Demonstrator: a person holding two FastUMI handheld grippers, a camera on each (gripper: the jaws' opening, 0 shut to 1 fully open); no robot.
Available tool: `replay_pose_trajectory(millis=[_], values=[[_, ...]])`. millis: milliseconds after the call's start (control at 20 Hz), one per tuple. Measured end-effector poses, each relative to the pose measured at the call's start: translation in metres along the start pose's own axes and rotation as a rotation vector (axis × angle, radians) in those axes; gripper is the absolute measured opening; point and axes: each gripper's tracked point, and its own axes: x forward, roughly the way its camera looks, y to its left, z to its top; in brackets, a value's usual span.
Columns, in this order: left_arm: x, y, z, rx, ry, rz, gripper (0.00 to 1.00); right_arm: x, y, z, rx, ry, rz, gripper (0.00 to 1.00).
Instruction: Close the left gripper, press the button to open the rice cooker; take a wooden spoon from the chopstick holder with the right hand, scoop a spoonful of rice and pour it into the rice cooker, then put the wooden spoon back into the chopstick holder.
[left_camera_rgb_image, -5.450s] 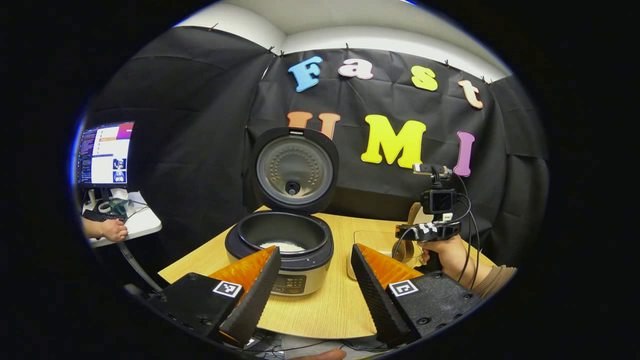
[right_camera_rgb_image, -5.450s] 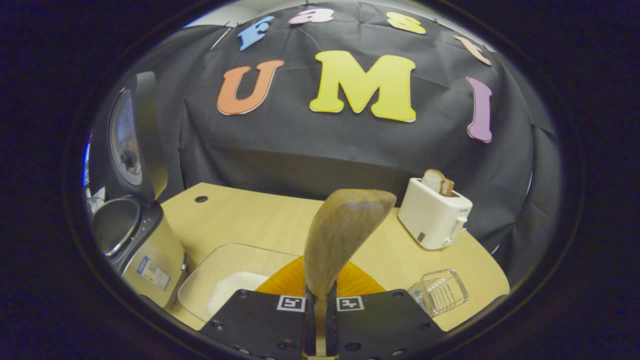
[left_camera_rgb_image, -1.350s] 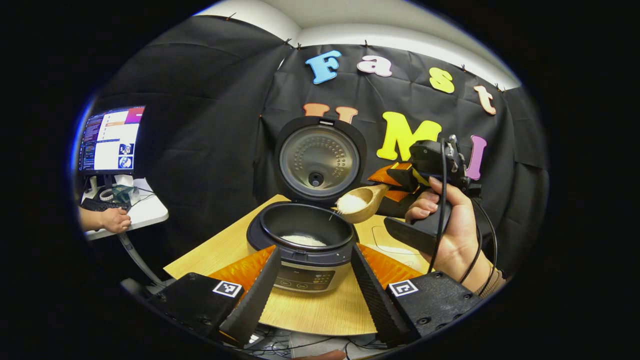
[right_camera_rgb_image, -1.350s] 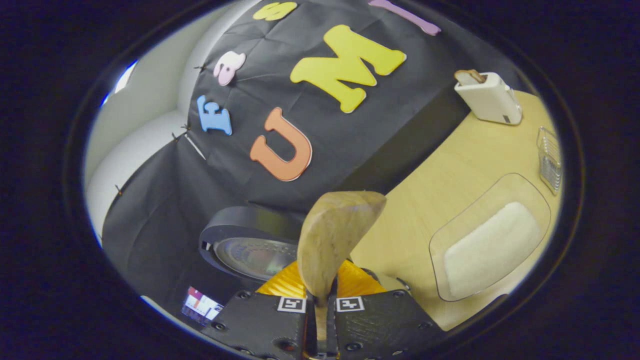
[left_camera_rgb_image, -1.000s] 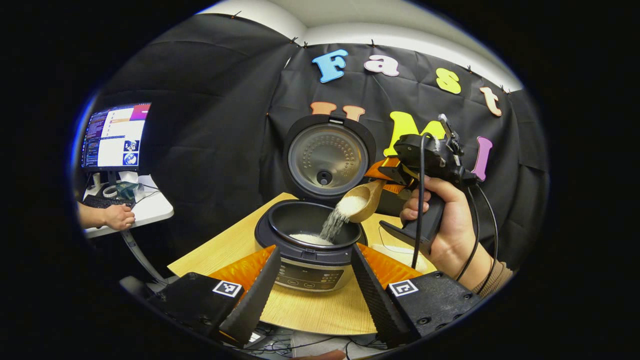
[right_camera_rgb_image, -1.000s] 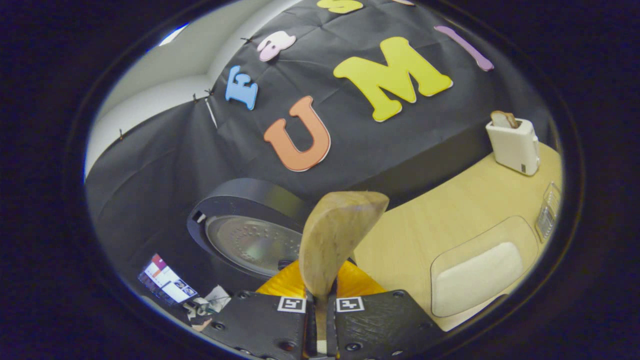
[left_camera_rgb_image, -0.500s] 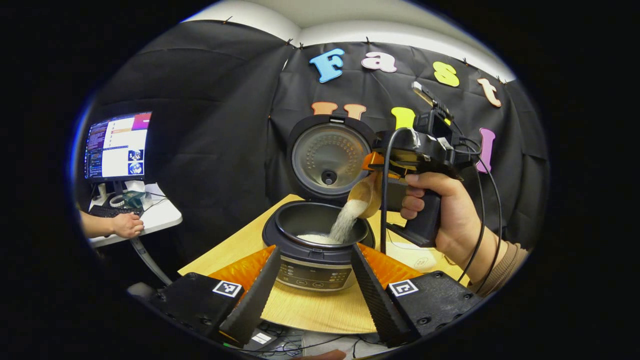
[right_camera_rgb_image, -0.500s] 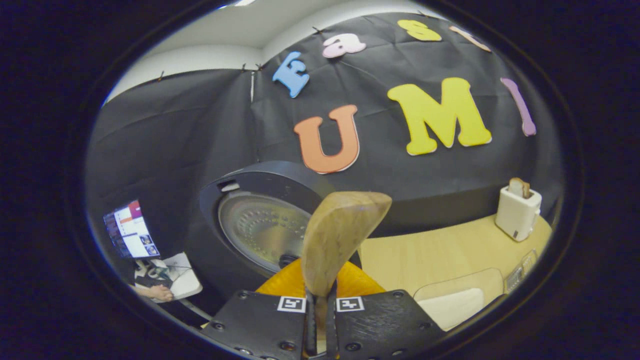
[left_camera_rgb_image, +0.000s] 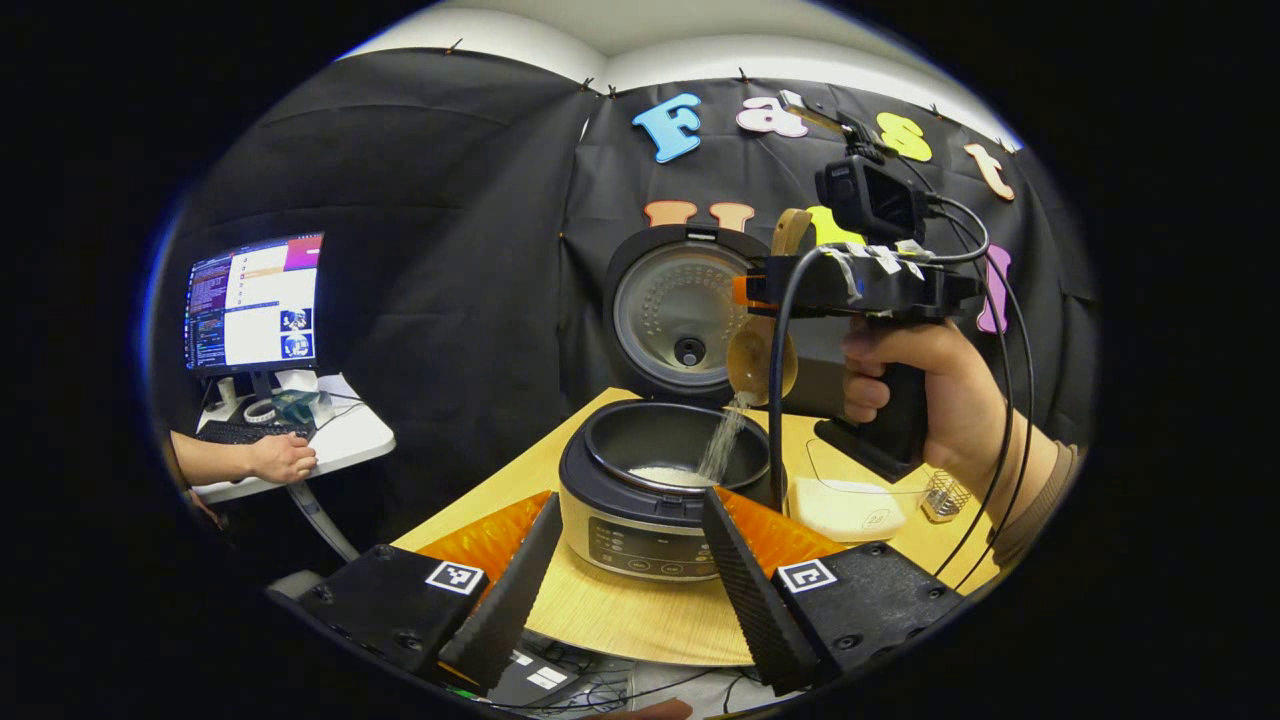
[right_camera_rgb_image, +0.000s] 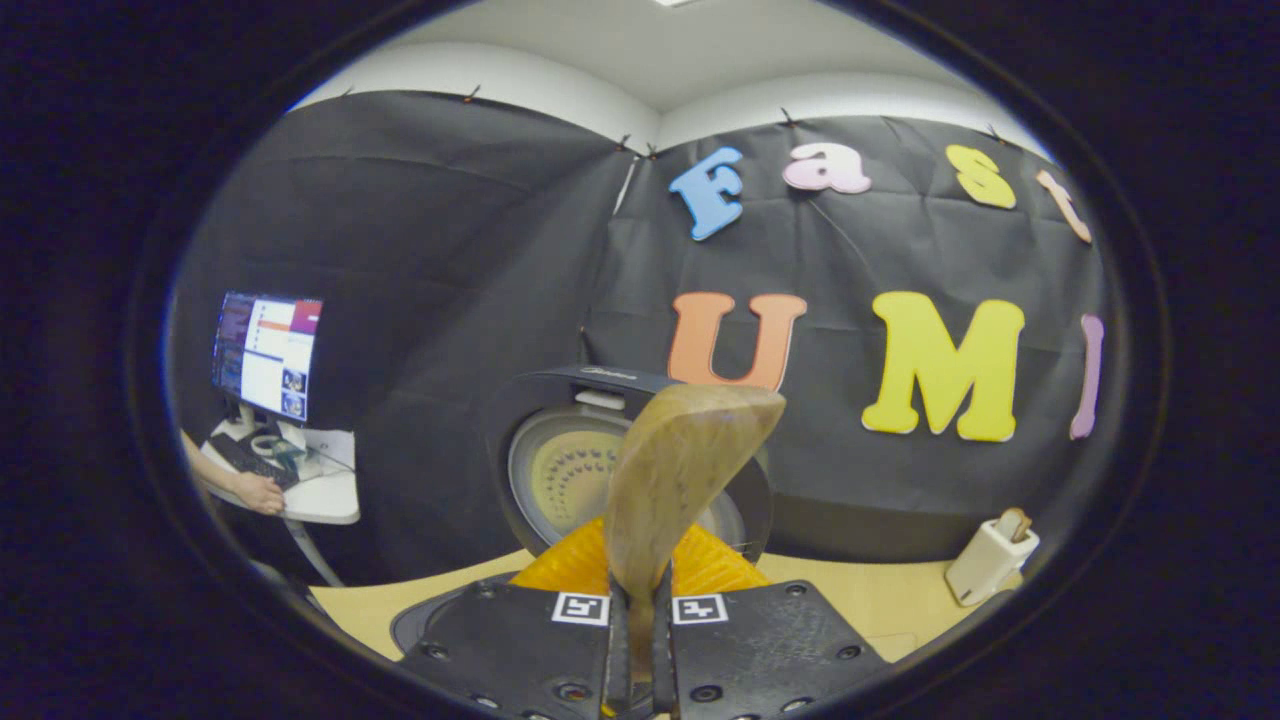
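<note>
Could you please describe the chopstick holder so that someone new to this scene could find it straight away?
Start at the black-topped silver rice cooker with its lid raised on the light wooden table. Just to its right lies a clear tray of white rice, and beyond that stands the small clear ribbed chopstick holder, an upright, empty cup.

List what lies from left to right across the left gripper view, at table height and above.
Monitor → hand on the side desk → rice cooker → wooden spoon pouring rice → hand holding the right gripper.
</note>
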Motion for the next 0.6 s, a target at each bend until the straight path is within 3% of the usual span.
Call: replay_pose_trajectory(millis=[350, 600], values=[[0.006, 0.007, -0.006, 0.032, 0.021, 0.038, 0.91, -0.016, 0.01, 0.013, -0.191, -0.064, -0.029, 0.08], [0.005, 0.0, -0.004, 0.04, 0.015, 0.029, 0.91, -0.03, -0.005, 0.015, -0.163, -0.072, -0.064, 0.09]])
